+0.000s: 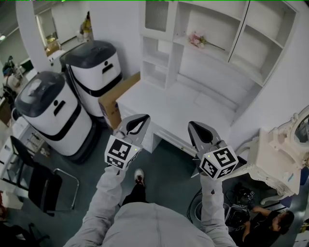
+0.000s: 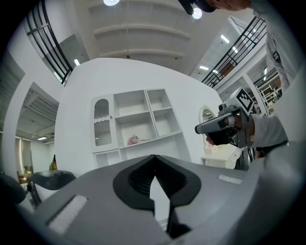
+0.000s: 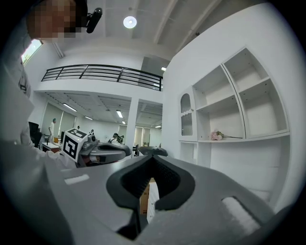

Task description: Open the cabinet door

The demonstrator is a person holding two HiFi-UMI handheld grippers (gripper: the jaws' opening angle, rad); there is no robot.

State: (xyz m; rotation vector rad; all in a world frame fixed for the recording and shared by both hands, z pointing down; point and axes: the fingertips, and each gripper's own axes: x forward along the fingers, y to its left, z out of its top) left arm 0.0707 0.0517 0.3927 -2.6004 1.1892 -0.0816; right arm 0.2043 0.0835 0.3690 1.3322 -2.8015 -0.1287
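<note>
The white wall cabinet (image 1: 212, 43) has open shelves and one small arched door with a ribbed pane (image 1: 157, 14) at its upper left; that door is closed. In the left gripper view the door (image 2: 101, 127) lies far ahead, and in the right gripper view the door (image 3: 186, 119) is just as distant. My left gripper (image 1: 137, 120) and right gripper (image 1: 197, 126) hover side by side before the desk top (image 1: 169, 108), well short of the cabinet. The left gripper (image 2: 154, 157) is shut and empty, and so is the right gripper (image 3: 153, 158).
Two white machines with dark lids (image 1: 94, 67) (image 1: 46, 111) stand at the left, a cardboard box (image 1: 118, 99) beside the desk. Pink flowers (image 1: 197, 39) lie on a shelf. A black chair (image 1: 43, 185) is lower left. Ornate white furniture (image 1: 277, 159) and a crouching person (image 1: 270, 224) are at the right.
</note>
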